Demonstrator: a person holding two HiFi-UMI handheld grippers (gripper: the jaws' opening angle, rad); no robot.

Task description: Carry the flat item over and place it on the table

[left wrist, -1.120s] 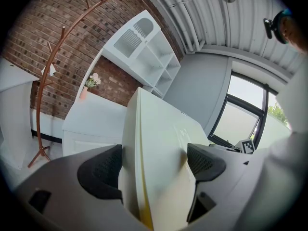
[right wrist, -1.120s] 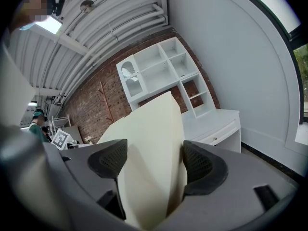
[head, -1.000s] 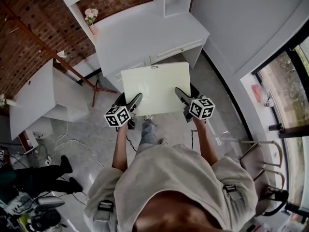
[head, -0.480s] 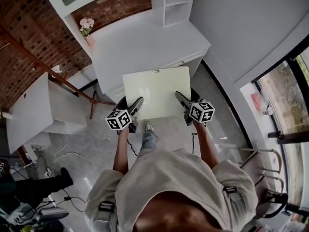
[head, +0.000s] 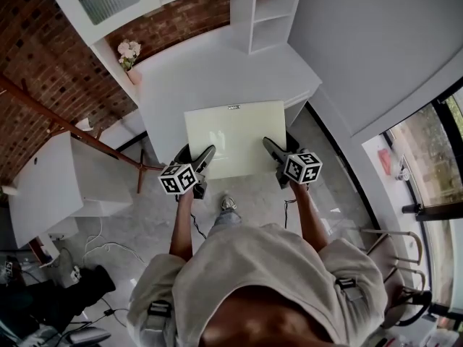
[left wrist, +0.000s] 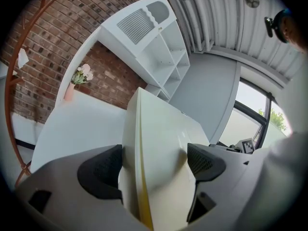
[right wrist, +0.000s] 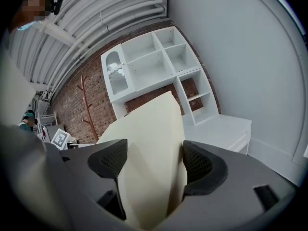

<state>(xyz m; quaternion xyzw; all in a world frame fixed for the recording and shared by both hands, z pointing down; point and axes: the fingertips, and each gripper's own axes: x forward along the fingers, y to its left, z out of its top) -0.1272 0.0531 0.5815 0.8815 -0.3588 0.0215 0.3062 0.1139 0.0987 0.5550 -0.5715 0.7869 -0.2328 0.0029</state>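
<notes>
A: Whereabouts of the board?

B: Held flat and level in the air in front of the person's chest, pale cream, roughly square. Gripped along its near edge, one gripper at each corner. Far edge overlapping the front of the white table in the head view; impossible to tell whether resting on the top or above it

A: Hold of the left gripper?

B: Clamped on the near left corner of the board. Jaws parted only as far as the board's thickness, black ribbed pads pressed against its two faces. Seen from the left gripper view, board edge-on, running straight out between the jaws toward the table

A: And the right gripper?

B: Same grip on the near right corner. Jaws closed onto the board from both sides, pads flat against it, nothing else between them. Board stretching away from the jaws toward the table in the right gripper view too

A: Surroundings?

B: White shelf unit standing at the back of the table. Pale flowers in a small vase at the table's back left corner, against a brick wall. Light grey floor below, with one shoe just beyond the board's near edge in the head view
</notes>
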